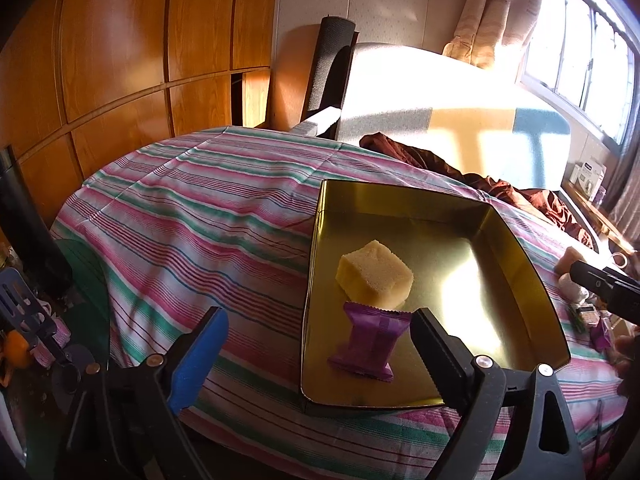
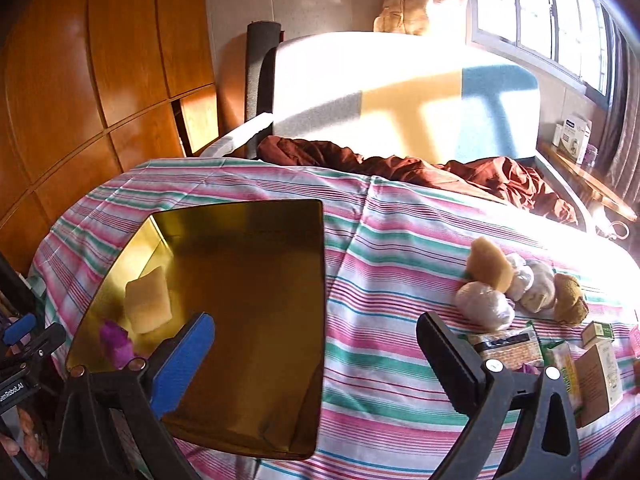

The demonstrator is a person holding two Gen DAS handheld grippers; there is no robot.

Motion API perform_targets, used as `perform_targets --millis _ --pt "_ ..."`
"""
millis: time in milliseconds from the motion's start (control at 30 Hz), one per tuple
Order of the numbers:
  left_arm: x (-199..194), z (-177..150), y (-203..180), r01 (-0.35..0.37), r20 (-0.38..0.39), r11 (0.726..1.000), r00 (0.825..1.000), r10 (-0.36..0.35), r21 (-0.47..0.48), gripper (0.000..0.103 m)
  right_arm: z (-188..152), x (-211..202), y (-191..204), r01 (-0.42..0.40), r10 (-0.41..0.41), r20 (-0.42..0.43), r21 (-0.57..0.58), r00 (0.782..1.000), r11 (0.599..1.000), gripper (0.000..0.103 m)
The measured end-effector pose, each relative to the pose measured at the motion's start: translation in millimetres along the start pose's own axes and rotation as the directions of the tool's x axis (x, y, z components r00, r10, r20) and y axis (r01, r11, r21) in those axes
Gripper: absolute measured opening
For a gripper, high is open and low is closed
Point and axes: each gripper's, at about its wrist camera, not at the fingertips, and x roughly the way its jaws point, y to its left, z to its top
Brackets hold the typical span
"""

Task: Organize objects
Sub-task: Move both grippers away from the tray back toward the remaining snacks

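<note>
Gold tin (image 1: pixel 520 264) | holds yellow sponge (image 1: pixel 374 276), purple packet (image 1: pixel 370 344)

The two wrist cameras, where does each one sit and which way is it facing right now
Left wrist: on the left gripper, angled down at the gold tin holding a yellow sponge and purple packet; its open fingers show.
Right wrist: on the right gripper, angled down over striped cloth toward wrapped items; its open fingers show.
Shared: tin, sponge, packet, cloth.
</note>
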Motion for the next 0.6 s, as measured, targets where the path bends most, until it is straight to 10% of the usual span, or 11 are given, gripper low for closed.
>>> perform_targets --millis 367,600 --pt "1.2 8.7 -36.8 0.083 -0.023 0.993 0.996 -0.081 0.082 0.103 -0.1 -10.4 -120.6 0.144 -0.138 -0.055 0.118 0.989 0.983 0.103" --pt "-3.9 20.2 -88.1 0.176 -0.021 0.971 0.984 -0.175 0.162 0.103 -9.8 -21.5 -242.8 0.348 -0.332 -0.102 0.296 0.938 0.89 0.103"
